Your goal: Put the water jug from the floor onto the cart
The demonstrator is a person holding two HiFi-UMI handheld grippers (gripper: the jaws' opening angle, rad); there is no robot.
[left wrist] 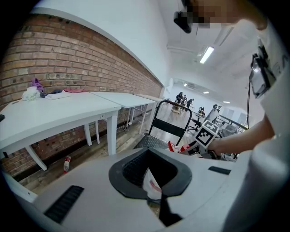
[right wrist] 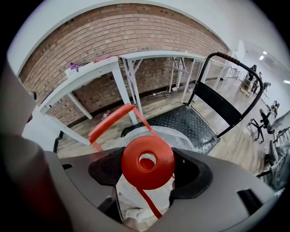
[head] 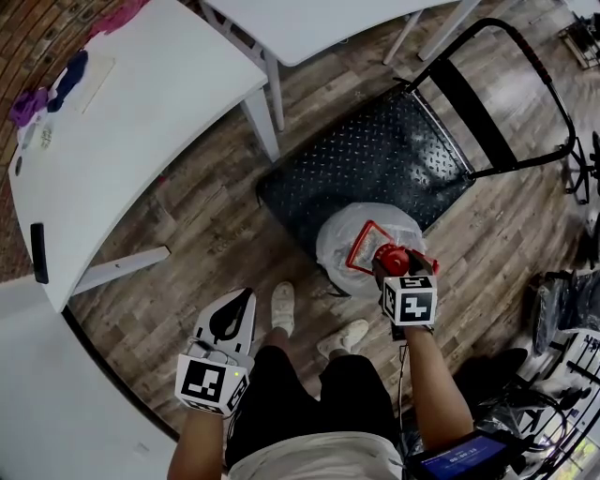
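The water jug (head: 361, 239) is clear plastic with a red carry handle (right wrist: 113, 118) and a red cap (right wrist: 147, 162). My right gripper (head: 398, 267) is shut on the cap and neck from above, with a pad on each side of it (right wrist: 147, 170). The jug overlaps the near corner of the black diamond-plate cart (head: 375, 159), whose deck (right wrist: 181, 122) lies just beyond it. I cannot tell whether the jug rests on anything. My left gripper (head: 239, 309) hangs by the person's left leg, jaws shut and empty (left wrist: 156, 197).
The cart's upright push handle (head: 525, 56) stands at its far end. A long white table (head: 141, 112) runs along the left, and a second one (head: 319, 23) stands behind the cart. The person's shoes (head: 282, 307) are close to the jug. Dark equipment (head: 562, 319) crowds the right.
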